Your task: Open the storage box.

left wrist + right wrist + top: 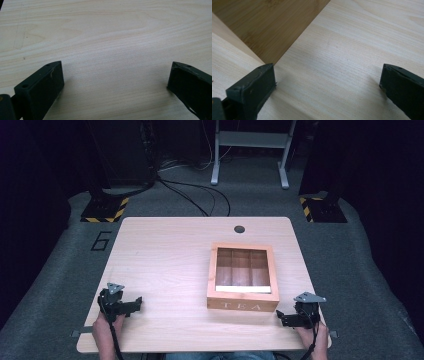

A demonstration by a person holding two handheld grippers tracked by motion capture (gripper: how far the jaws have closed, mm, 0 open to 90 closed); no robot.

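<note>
A wooden tea box point(243, 277) marked TEA stands right of the table's middle, its clear-paned lid down over three compartments. My left gripper point(138, 303) rests near the table's front left, held by a hand, jaws pointing right. In the left gripper view, my left gripper point(115, 80) stands open over bare wood. My right gripper point(279, 316) lies by the front right, just right of the box's near corner, jaws pointing left. From the right gripper view, my right gripper point(327, 80) is open, with the tea box's corner point(267, 27) ahead at the upper left.
The light wooden table point(165, 265) has a round cable hole point(239, 229) at its far edge. Beyond the table, cables point(200, 195) run over grey carpet, with a metal stand point(250, 150) and hazard-striped feet point(105, 212) behind.
</note>
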